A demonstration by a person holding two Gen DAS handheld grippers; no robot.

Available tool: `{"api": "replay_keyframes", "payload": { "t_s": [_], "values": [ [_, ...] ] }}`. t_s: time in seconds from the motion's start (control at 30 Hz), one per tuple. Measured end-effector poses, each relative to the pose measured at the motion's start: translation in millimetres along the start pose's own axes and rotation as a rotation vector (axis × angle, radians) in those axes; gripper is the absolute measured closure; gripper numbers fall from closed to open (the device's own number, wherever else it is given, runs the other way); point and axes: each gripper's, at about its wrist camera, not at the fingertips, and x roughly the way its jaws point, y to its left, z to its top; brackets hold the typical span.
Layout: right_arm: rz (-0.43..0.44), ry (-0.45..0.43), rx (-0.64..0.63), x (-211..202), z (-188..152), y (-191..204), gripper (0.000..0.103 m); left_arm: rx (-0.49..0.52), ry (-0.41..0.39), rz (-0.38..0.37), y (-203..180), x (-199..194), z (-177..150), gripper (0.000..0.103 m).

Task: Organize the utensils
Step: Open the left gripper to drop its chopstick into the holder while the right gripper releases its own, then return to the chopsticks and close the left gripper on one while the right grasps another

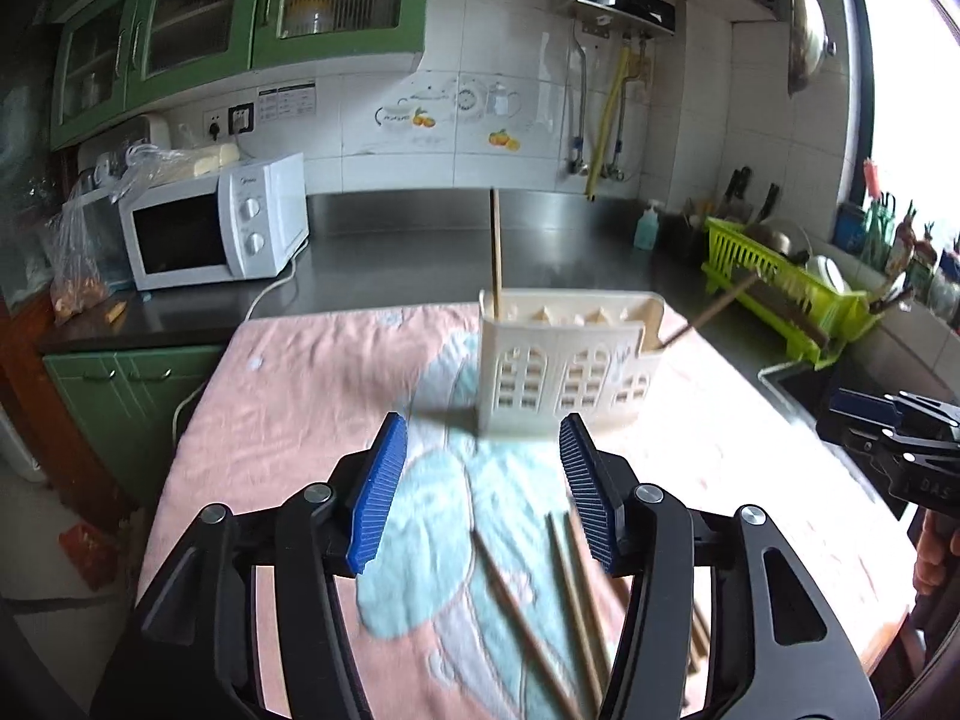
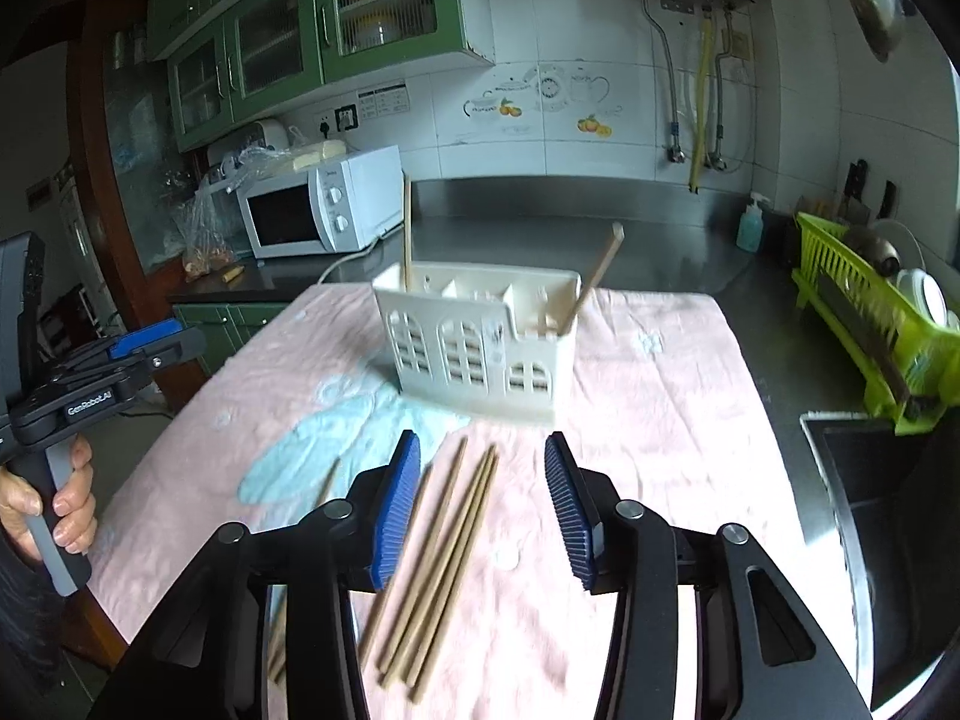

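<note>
A cream utensil holder (image 1: 564, 372) (image 2: 480, 348) shaped like a house stands on the pink cloth (image 1: 288, 408) (image 2: 648, 420). One chopstick (image 1: 495, 252) (image 2: 407, 228) stands upright in its left end and another (image 1: 714, 312) (image 2: 597, 276) leans out of its right end. Several loose chopsticks (image 2: 444, 546) (image 1: 570, 594) lie on the cloth in front of the holder. My left gripper (image 1: 483, 474) is open above the cloth, with the loose sticks under its right finger. My right gripper (image 2: 483, 504) is open over the loose sticks, with nothing gripped.
A white microwave (image 1: 210, 228) (image 2: 324, 204) sits on the steel counter (image 1: 420, 240) at the back left. A green dish rack (image 1: 786, 294) (image 2: 870, 312) and a sink (image 2: 888, 510) lie to the right. A soap bottle (image 2: 750, 222) stands near the wall. A person's hand (image 2: 54, 504) holds the left gripper's handle.
</note>
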Motion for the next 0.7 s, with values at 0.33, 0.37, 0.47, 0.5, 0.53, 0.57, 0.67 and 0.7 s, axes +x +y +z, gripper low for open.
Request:
{"api": "replay_keyframes", "payload": {
  "t_s": [0.33, 0.37, 0.47, 0.5, 0.53, 0.57, 0.67, 0.7],
  "values": [
    [-0.064, 0.04, 0.015, 4, -75, 12, 0.052, -0.099, 0.204, -0.012, -12, 9, -103, 0.049],
    [-0.074, 0.043, 0.015, 6, -79, 13, 0.052, -0.116, 0.221, -0.01, -14, 10, -112, 0.049],
    [-0.063, 0.067, 0.029, 11, -96, 17, 0.052, -0.158, 0.267, -0.025, -18, 15, -135, 0.051],
    [-0.068, 0.075, 0.03, 12, -101, 18, 0.052, -0.163, 0.276, -0.023, -20, 17, -141, 0.052],
    [-0.075, 0.082, 0.029, 14, -104, 18, 0.052, -0.168, 0.286, -0.024, -22, 19, -146, 0.056],
    [-0.079, 0.089, 0.03, 16, -108, 18, 0.052, -0.169, 0.294, -0.023, -24, 21, -151, 0.058],
    [-0.075, 0.102, 0.06, 19, -115, 12, 0.052, -0.169, 0.318, -0.028, -31, 25, -162, 0.066],
    [-0.073, 0.105, 0.068, 20, -116, 11, 0.052, -0.171, 0.325, -0.028, -33, 27, -165, 0.069]
  ]
}}
